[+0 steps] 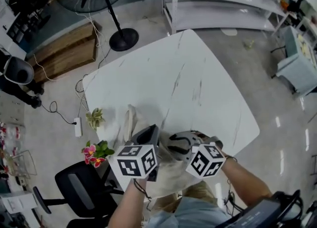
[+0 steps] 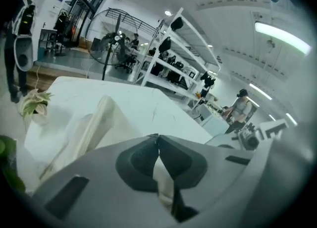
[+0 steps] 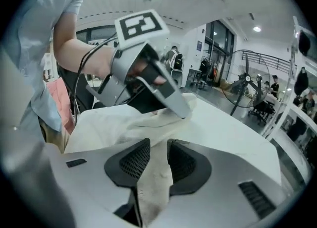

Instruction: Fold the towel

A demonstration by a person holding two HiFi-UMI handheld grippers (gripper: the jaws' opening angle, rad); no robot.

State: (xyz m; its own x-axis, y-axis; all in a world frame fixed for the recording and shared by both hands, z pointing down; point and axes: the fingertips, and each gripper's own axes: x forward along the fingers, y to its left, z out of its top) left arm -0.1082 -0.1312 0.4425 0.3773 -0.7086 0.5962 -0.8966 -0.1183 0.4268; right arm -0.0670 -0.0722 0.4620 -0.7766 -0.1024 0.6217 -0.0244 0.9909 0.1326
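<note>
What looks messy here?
The towel lies rumpled at the near edge of the table, not spread flat. The left gripper pinches a fold of it; the right gripper has its jaws apart around another. Nothing looks spilled or broken.

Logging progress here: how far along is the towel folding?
No finished fold shows: the towel lies bunched at the near edge of the table. In hand: the left claw pinches cloth; the right claw stands open around cloth. Left: the whole fold.
</note>
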